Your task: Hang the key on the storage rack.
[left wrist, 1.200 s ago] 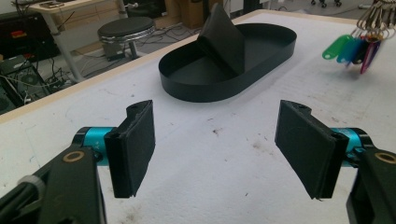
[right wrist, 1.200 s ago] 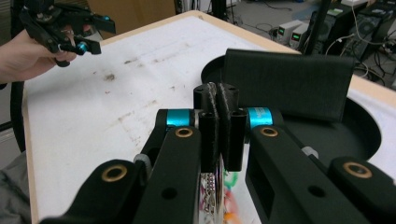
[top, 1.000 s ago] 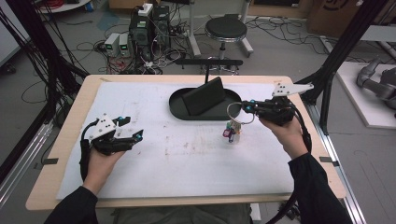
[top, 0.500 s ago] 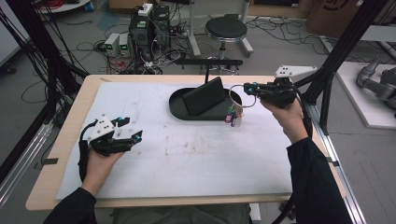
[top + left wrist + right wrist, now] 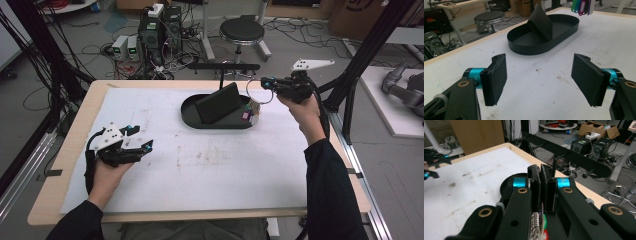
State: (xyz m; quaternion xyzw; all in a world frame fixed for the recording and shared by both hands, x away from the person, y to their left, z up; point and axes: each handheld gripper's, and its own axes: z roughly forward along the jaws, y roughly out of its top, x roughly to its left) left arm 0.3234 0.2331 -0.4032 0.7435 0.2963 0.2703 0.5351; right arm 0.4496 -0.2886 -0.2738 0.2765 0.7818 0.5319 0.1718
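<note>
White matting (image 5: pixel 210 165) covers the wooden table, with cables and computer boxes on the floor at the top of the high view. Right of centre there, the right gripper (image 5: pixel 265 84) is clamped on a metal ring from which a bunch of key tags (image 5: pixel 248 113) hangs over the right end of the black oval tray (image 5: pixel 192 117). That gripper's own view shows its jaws pressed together on the ring's chain (image 5: pixel 535 220), the tags mostly hidden beneath. At lower left of the high view the left gripper (image 5: pixel 140 142) rests on the matting; its own view shows its jaws spread wide with nothing between them, with the tags (image 5: pixel 581 6) dangling at the upper right.
</note>
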